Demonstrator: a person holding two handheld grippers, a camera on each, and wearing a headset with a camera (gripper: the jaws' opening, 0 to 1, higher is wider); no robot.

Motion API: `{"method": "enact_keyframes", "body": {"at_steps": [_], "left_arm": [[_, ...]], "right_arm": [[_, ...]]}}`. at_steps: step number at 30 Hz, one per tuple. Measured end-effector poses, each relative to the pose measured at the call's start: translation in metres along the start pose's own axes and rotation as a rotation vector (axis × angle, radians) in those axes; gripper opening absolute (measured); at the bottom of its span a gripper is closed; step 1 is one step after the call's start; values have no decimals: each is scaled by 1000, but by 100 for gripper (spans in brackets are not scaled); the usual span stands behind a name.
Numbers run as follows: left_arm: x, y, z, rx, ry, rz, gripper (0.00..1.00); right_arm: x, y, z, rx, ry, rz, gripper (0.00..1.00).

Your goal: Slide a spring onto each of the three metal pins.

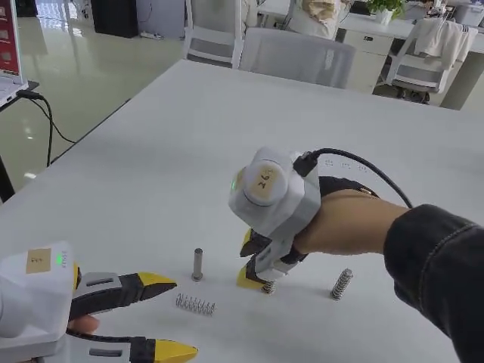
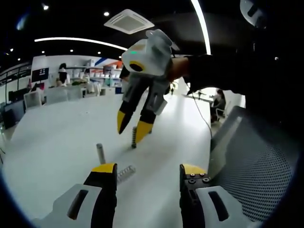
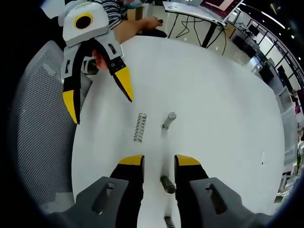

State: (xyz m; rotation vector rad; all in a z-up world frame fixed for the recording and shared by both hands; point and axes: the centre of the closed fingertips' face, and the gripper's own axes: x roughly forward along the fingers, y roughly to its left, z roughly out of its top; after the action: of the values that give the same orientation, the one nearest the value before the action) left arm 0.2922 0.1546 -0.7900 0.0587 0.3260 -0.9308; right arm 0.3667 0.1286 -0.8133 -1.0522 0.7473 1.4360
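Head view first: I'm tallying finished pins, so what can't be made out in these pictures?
Head view: the right gripper covers most of the upright coiled steel spring; any pin inside is hidden.
Head view: the leaning steel spring is too small to show a pin.
Right gripper view: the nearest spring is cut off by the bottom edge.

Housings: white, rounded, on right gripper and left gripper.
Markings: tan sticker and green light on each housing.
Jaws: black with yellow tips; small screws on the left gripper's.
Cable: black, from the rear of the right gripper.
Sleeve: dark, denim-like, behind the right gripper.
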Motion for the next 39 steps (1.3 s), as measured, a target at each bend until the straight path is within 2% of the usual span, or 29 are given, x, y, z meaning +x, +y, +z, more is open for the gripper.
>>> {"method": "enact_keyframes", "body": {"at_steps": [16,20,25,34,39], "left_arm": [[-2,1,-1,-2,-1,5,47],[-2,2,-2,-4,1,7,47],[-1,1,-3,-5,5,3,47],[-2,0,-4,-8,7,3,47],[-2,-1,-4,-9,8,3,47]], "right_arm": [[22,25,13,21,-26,76,19],[28,28,13,36,-22,79,17],[34,30,14,93,-40,83,15],[48,35,9,118,-22,89,13],[54,37,12,133,-23,82,13]]}}
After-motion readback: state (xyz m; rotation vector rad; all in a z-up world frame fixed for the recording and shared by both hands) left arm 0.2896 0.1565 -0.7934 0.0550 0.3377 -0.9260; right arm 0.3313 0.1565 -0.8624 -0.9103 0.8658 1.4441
